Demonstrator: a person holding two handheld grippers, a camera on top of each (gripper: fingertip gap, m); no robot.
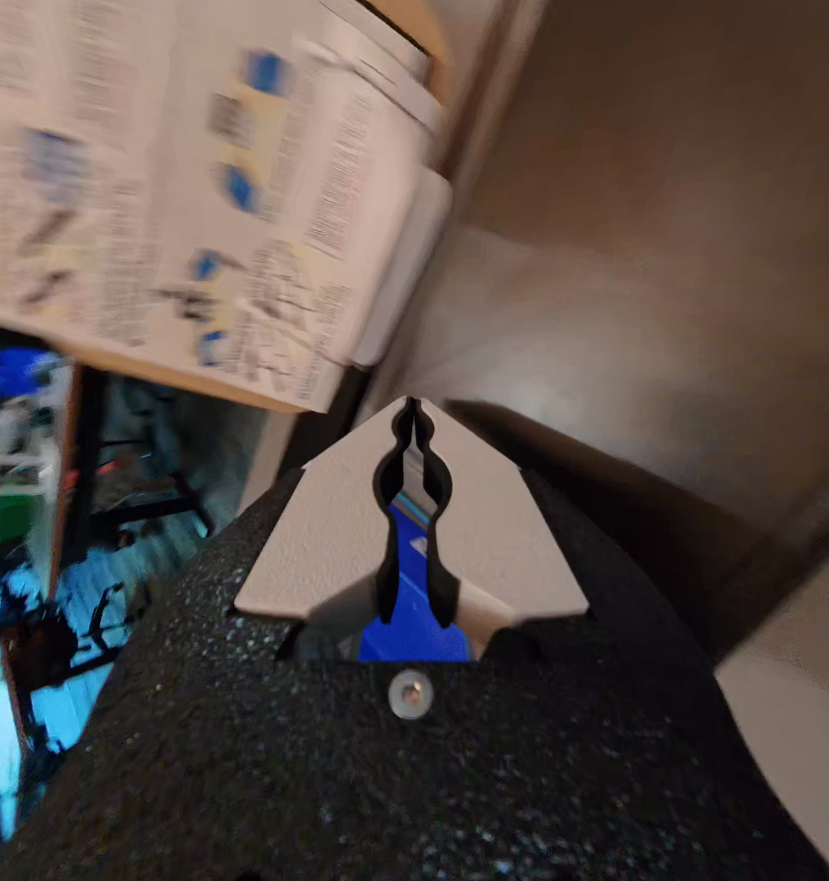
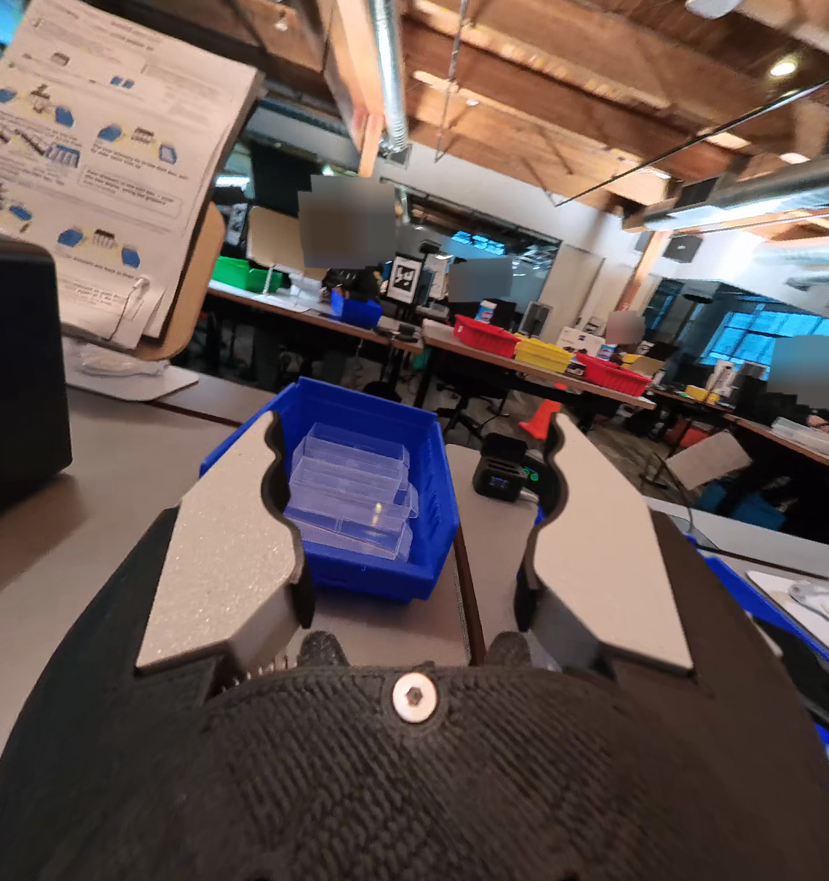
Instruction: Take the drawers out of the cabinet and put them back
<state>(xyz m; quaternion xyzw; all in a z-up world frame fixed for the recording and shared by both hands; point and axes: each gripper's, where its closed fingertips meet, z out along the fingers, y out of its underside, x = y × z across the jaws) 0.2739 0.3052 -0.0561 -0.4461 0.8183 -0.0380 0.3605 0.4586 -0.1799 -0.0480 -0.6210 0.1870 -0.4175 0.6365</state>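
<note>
In the right wrist view a blue bin stands on the table and holds several clear plastic drawers, stacked loosely. My right gripper is open and empty, just short of the bin, with a finger on either side of it. A black box, seemingly the cabinet, stands at the left edge. In the blurred left wrist view my left gripper is shut with its tips touching and nothing visible between them. A blue patch shows behind its fingers. A dark body lies to its right.
A printed instruction sheet on a clipboard stand stands behind the cabinet and fills the upper left of the left wrist view. A small black device with a lit display sits right of the bin. Far tables carry red and yellow bins.
</note>
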